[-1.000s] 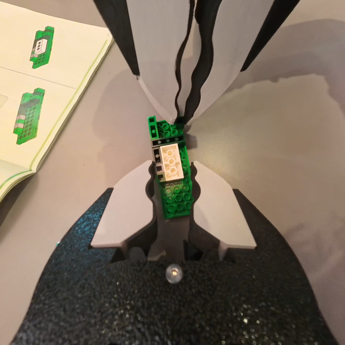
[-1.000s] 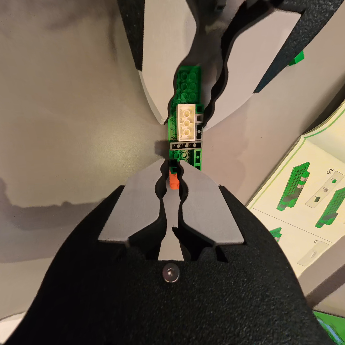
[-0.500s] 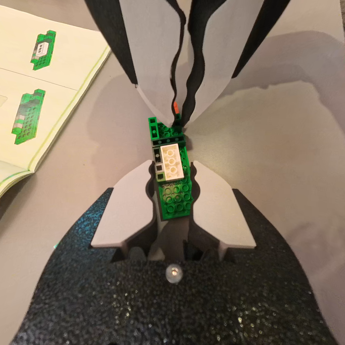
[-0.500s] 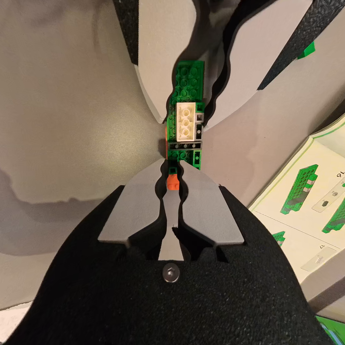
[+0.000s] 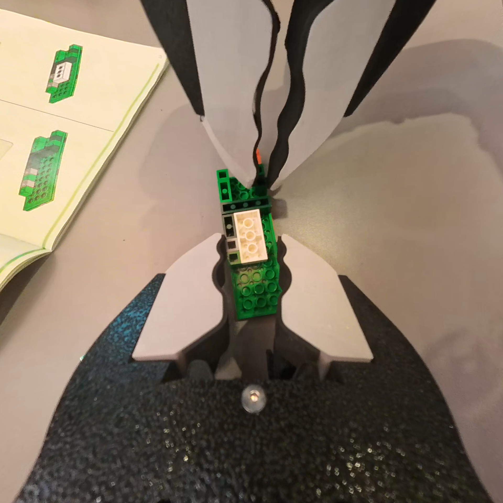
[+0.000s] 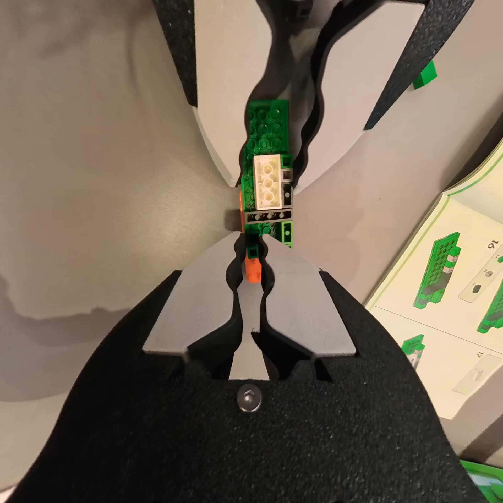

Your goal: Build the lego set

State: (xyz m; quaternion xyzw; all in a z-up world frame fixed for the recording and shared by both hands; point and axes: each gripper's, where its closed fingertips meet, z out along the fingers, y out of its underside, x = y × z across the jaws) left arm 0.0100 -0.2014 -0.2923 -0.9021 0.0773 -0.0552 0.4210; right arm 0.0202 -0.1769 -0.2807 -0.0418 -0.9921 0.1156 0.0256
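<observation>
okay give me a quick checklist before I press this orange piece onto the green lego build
1. Left gripper clamps the green build on both sides: ok.
2. Right gripper holds the orange piece with a small green piece on its front: ok.
3. Orange piece lined up with the build's near end: cannot tell, jaws hide the joint.
4. White brick seated flat on the build: ok.
5. Instruction booklet open and in view: ok.

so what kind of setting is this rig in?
Likely an indoor tabletop or desk set up for toy building: a plain grey table, an open instruction booklet lying on it, and a loose green brick. Nothing beyond the tabletop shows.
</observation>
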